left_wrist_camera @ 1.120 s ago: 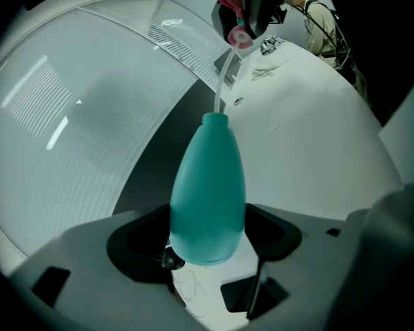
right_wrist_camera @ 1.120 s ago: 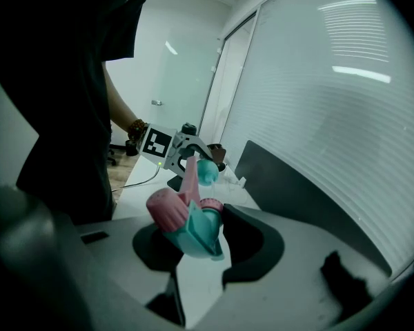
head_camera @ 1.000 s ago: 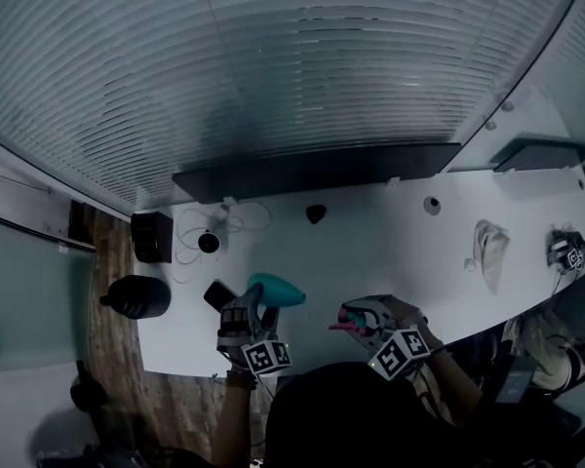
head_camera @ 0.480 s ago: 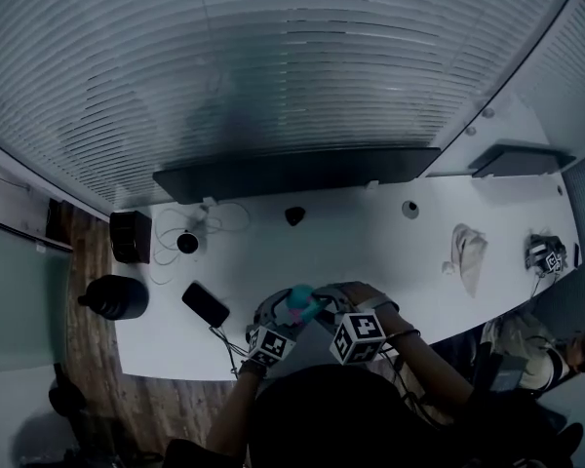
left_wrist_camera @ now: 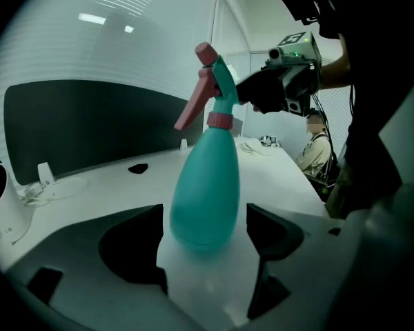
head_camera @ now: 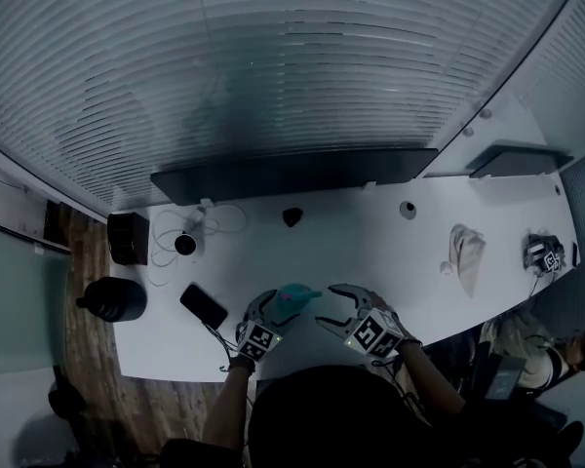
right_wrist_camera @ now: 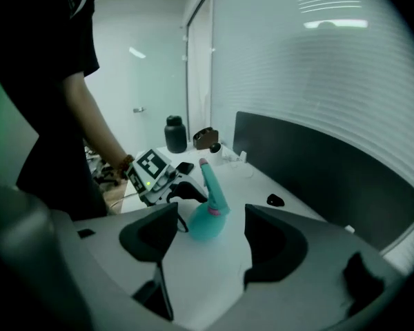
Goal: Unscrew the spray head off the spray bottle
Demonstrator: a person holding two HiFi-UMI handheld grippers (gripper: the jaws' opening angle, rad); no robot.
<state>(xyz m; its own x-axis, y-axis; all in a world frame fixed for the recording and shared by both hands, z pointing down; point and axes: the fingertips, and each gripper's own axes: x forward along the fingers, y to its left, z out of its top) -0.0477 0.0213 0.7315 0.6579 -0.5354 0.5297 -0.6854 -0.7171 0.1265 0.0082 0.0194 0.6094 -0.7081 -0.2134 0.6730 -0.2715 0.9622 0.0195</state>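
Note:
A teal spray bottle (left_wrist_camera: 205, 192) with a pink spray head (left_wrist_camera: 201, 88) stands upright between the jaws of my left gripper (left_wrist_camera: 204, 236). The jaws sit close against its lower sides. In the head view the spray bottle (head_camera: 292, 301) is near the table's front edge, with the left gripper (head_camera: 273, 310) behind it. My right gripper (head_camera: 330, 306) is just right of the spray head; its jaws are opening and nothing is between them. In the right gripper view, the spray bottle (right_wrist_camera: 208, 216) stands beyond the right gripper (right_wrist_camera: 210, 243), apart from it, and the left gripper (right_wrist_camera: 183, 193) is at its base.
On the white table (head_camera: 370, 242) lie a black phone (head_camera: 204, 305), a white device with a coiled cable (head_camera: 185, 244), a small black object (head_camera: 292, 216) and a crumpled cloth (head_camera: 465, 253). A dark panel (head_camera: 292, 171) runs along the back edge. A black flask (head_camera: 112, 298) stands off the table's left end.
The bottle came in from the left and now stands upright. The right gripper, which was against the spray head half a second ago, has drawn back to the right and opened its jaws.

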